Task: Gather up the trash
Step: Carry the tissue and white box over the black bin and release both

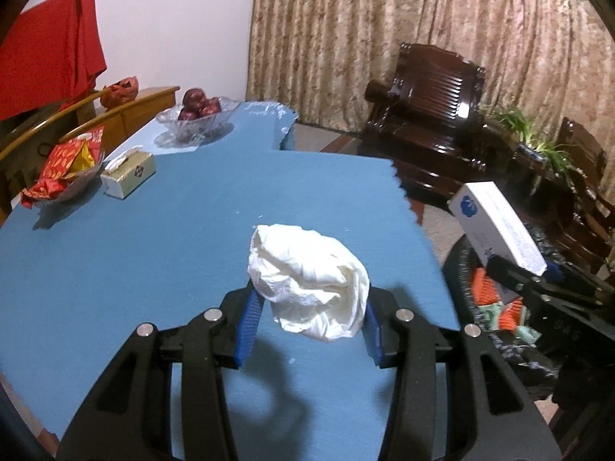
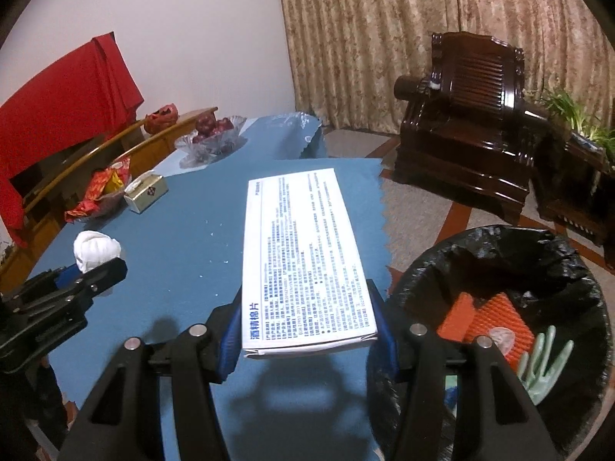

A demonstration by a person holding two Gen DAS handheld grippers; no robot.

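Note:
My left gripper (image 1: 310, 309) is shut on a crumpled white paper wad (image 1: 307, 280) and holds it just above the blue tablecloth (image 1: 134, 253). The wad also shows in the right wrist view (image 2: 96, 250), held by the left gripper (image 2: 90, 271). My right gripper (image 2: 307, 326) is shut on a long white printed box (image 2: 303, 257), held above the table's right edge. The box also shows in the left wrist view (image 1: 496, 226), over the bin. A black-lined trash bin (image 2: 499, 246) stands on the floor at the right, holding orange packaging and a green glove.
On the table's far left stand a tissue box (image 1: 128, 173), a glass bowl of red wrappers (image 1: 65, 173) and a glass bowl of apples (image 1: 198, 115). Dark wooden armchairs (image 1: 430, 115) and a plant stand beyond the table. A red cloth (image 1: 46, 69) hangs at left.

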